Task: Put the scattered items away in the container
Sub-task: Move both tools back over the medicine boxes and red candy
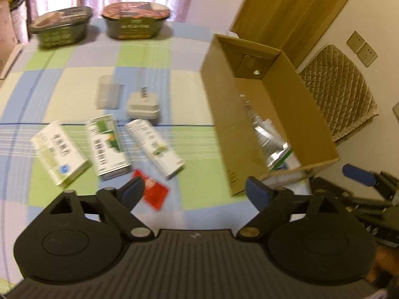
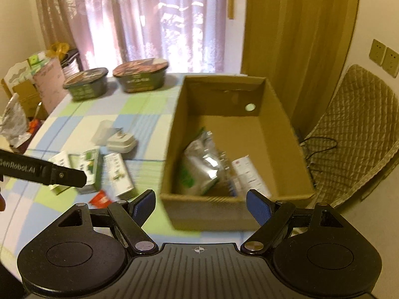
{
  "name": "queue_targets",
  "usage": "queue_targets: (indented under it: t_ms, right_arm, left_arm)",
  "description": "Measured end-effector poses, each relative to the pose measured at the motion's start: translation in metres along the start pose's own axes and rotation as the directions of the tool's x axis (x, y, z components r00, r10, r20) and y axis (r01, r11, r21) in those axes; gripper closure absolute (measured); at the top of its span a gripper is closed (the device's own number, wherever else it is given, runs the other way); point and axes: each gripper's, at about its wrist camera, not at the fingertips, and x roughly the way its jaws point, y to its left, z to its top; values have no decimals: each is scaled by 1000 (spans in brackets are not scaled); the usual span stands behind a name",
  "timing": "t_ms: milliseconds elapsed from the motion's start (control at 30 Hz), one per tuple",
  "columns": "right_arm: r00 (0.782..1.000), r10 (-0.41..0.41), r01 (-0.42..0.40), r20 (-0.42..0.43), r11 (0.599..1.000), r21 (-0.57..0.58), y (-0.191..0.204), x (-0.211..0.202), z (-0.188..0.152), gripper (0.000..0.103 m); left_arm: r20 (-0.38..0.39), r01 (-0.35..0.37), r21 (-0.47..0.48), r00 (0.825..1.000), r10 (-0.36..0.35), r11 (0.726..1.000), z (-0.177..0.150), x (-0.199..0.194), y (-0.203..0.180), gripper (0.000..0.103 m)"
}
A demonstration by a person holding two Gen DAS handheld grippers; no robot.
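Both pairs of blue-padded fingers stand wide apart and hold nothing — the left gripper (image 1: 194, 189) hangs over the near part of the table, the right gripper (image 2: 200, 205) just short of the near wall of the cardboard box (image 2: 286, 134). The box sits open-topped at the table's right edge; inside lie a silver-green pouch (image 2: 202, 164) and a white packet (image 2: 249, 174), with bare floor toward its far wall. Outward, at about ten o'clock from the left gripper, three green-and-white cartons (image 1: 107, 144) lie side by side, a red packet (image 1: 155, 193) just before the left finger, and beyond them a white plug adapter (image 1: 142, 107) beside a clear plastic case (image 1: 107, 94). An open lane of cloth runs between cartons and box. Two lidded bowls (image 1: 134, 21) stand at the far edge, at twelve o'clock. The checked tablecloth (image 1: 74, 79) is green, blue and cream. Pink curtains (image 2: 149, 20) hang behind, a quilted chair (image 2: 359, 134) at three o'clock.
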Motion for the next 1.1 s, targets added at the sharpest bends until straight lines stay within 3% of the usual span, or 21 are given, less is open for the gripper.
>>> queue_targets:
  t_ms: [167,333,600,1100]
  right_arm:
    - [999,39,-39,-25,999,14,27,-3,-20,18]
    - [996,55,-56,-69,998,-9,52,1,-41,18]
    - [991,63,-64,-118,998,-1,76,2,-65,18]
    - [978,67,-72,-196,997,-19,94,28,-90,18]
  left_arm:
    - [-3,-12,-14,1000,12,1000,-39,-21,43,1]
    - [5,-55,-38,998,56,998,-69,-38,76,1]
    - [41,-123,28,992,121,992,-95,-54,92,1]
    - [-7,-146,45,989,146,988,-115,-38,113,1]
